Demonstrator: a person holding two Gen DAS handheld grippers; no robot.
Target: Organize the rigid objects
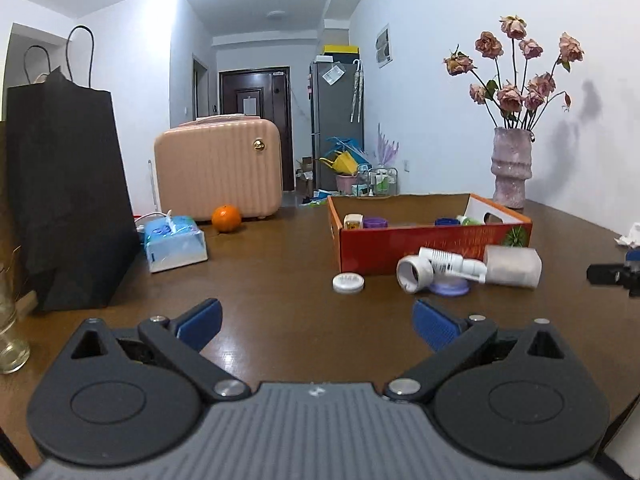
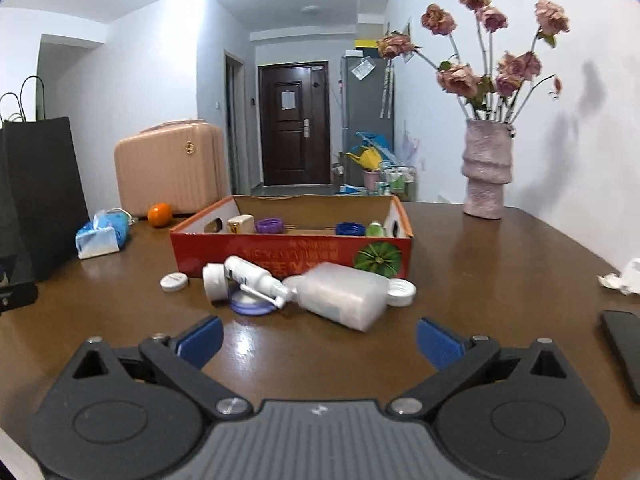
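A red cardboard box (image 1: 432, 246) (image 2: 280, 254) stands on the brown table and holds several small caps and bottles. In front of it lie a white spray bottle (image 1: 452, 264) (image 2: 256, 278), a white jar on its side (image 1: 414, 274) (image 2: 214, 282), a frosted plastic bottle (image 1: 514, 266) (image 2: 344, 294), a lavender lid (image 1: 450, 289) (image 2: 250, 304) and a white cap (image 1: 348, 282) (image 2: 174, 281). Another white cap (image 2: 401, 293) lies by the frosted bottle. My left gripper (image 1: 316, 322) and right gripper (image 2: 320, 338) both stand open and empty, short of these things.
A black paper bag (image 1: 64, 200), a tissue pack (image 1: 174, 242), an orange (image 1: 226, 218) and a pink case (image 1: 218, 168) sit at the left. A vase of dried roses (image 2: 486, 168) stands at the back right. A dark phone (image 2: 624, 348) and crumpled paper (image 2: 624, 278) lie at the right.
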